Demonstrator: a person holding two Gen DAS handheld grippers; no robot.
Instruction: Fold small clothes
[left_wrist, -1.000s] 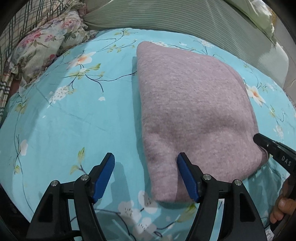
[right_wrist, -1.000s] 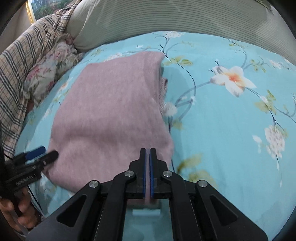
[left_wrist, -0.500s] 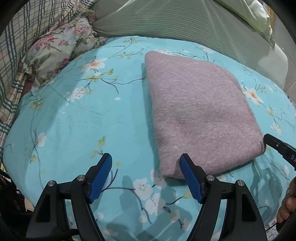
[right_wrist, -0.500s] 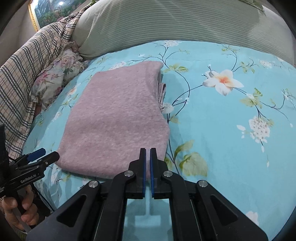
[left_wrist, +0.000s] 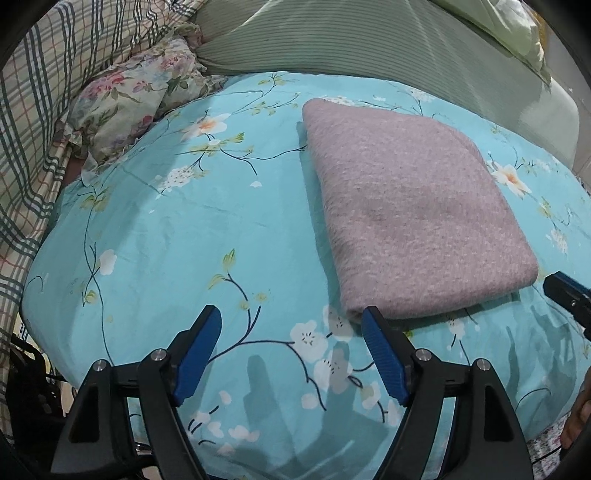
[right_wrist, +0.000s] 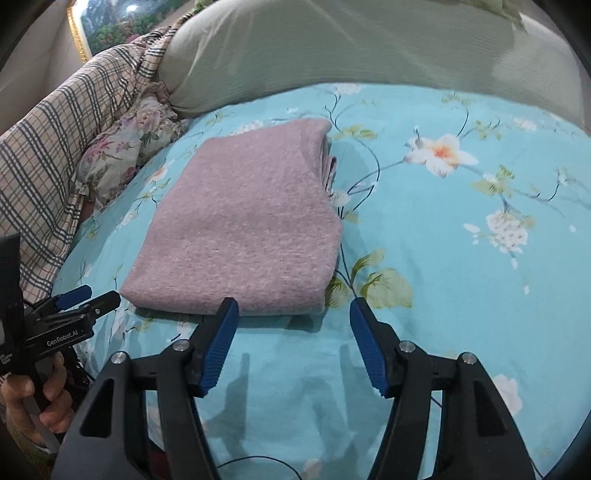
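A mauve knitted garment (left_wrist: 413, 206) lies folded into a flat rectangle on the turquoise floral bedsheet (left_wrist: 177, 236); it also shows in the right wrist view (right_wrist: 247, 229). My left gripper (left_wrist: 291, 328) is open and empty, just short of the garment's near left corner. My right gripper (right_wrist: 291, 314) is open and empty, just short of the garment's near edge. Each gripper shows at the edge of the other's view: the right one (left_wrist: 569, 295) and the left one (right_wrist: 74, 310). Neither touches the garment.
A green striped pillow (left_wrist: 369, 40) lies along the back. A floral cushion (left_wrist: 136, 96) and a plaid blanket (left_wrist: 33, 110) sit at the left. The bed's near edge runs just below the grippers.
Both grippers have drawn back from the garment toward the bed's near edge. The right gripper, shut on the garment's near edge, has let go and opened. The garment now lies flat.
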